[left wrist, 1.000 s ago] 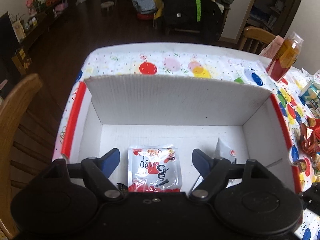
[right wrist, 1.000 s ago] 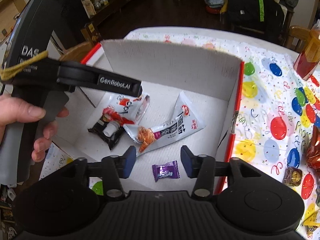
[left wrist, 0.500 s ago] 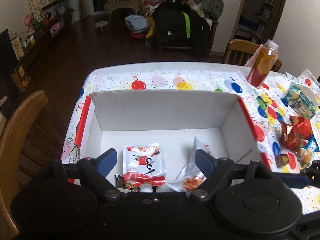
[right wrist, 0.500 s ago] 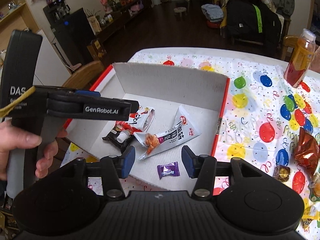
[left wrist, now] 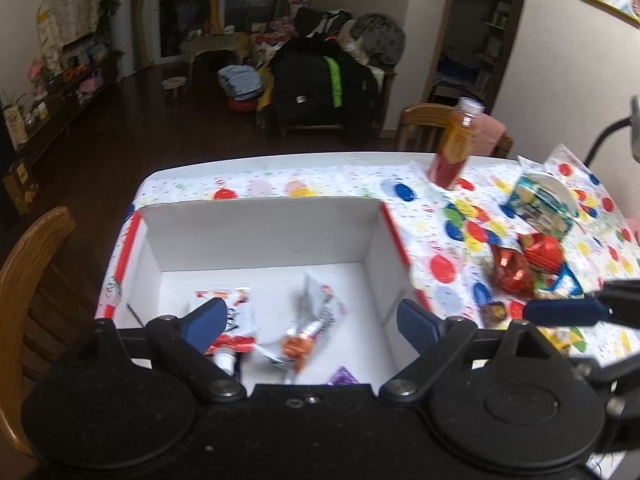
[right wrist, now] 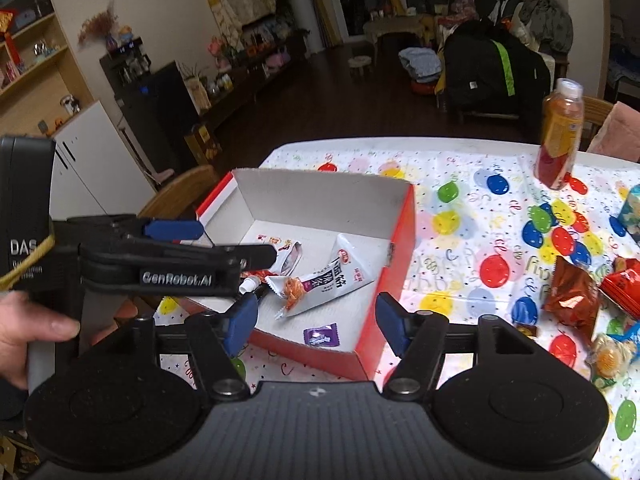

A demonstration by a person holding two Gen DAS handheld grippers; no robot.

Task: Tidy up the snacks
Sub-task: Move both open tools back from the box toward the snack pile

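A cardboard box (left wrist: pixel 376 236), white inside with red edges, lies on the balloon tablecloth. In it are a red-and-white packet (left wrist: pixel 240 336), a long white packet (right wrist: pixel 340 276) with an orange end, and a purple candy (right wrist: pixel 320 336). My left gripper (left wrist: pixel 312 320) hovers open over the box's near side, nothing between its fingers. My right gripper (right wrist: pixel 316 324) is open above the box's near right corner, over the purple candy. Loose snacks lie right of the box: red bags (left wrist: pixel 516 272), a brown-red bag (right wrist: pixel 568 300), a blue-green package (left wrist: pixel 540 204).
An orange drink bottle (right wrist: pixel 560 136) stands at the table's far right. Wooden chairs flank the table: one at the left (left wrist: pixel 28 280), one behind the bottle (left wrist: pixel 420 128). A hand (right wrist: pixel 24 332) holds the left gripper's handle. Its blue fingertip (right wrist: pixel 172 229) juts over the box's left edge.
Both grippers have lifted up and back from the box, so more of the table shows. The left view has swung right. The snacks in the box have not moved.
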